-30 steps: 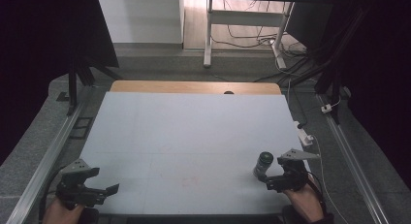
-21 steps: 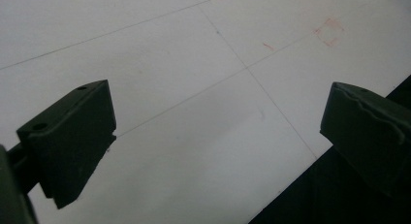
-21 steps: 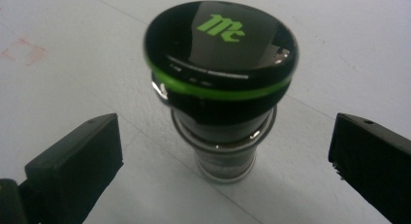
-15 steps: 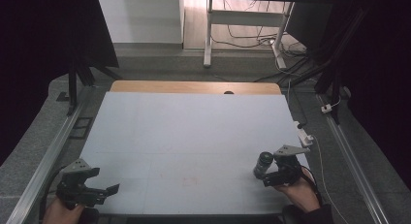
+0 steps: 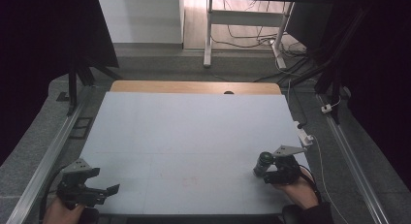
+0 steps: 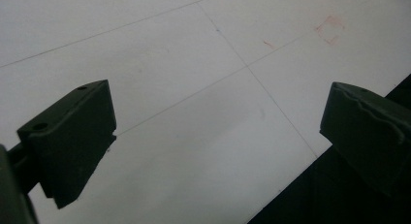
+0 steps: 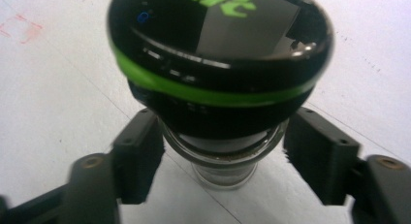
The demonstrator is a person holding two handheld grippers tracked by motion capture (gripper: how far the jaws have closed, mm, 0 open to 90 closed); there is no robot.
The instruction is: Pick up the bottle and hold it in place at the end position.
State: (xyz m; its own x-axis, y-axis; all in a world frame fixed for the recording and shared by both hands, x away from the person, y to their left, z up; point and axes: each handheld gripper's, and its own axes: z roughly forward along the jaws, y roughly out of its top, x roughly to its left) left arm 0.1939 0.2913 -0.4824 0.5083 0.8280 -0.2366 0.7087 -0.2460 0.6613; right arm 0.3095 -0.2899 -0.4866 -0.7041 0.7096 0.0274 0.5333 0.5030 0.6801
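Pale grey and bare across its middle, the worktop [image 5: 194, 141] carries faint ruled lines and a small red mark, with a wooden strip along its far edge and dark floor and cables beyond. Near the front right corner I see a glass jar [image 5: 263, 164] with a black lid ringed in green [image 7: 213, 88], standing upright on the surface. My right tongs [image 5: 267, 173] have just been closing around it: in the right gripper view the two black jaws flank the glass neck under the lid, one on each side, and I cannot tell whether the pads press the glass yet. My right hand [image 5: 295, 190] comes in from the bottom edge, holding the tool low and roughly level, pointed leftward at the jar. My left tongs [image 5: 107, 191] sit at the front left corner, jaws spread wide with nothing between them, over the worktop's near edge. Between the two tools the surface lies open.
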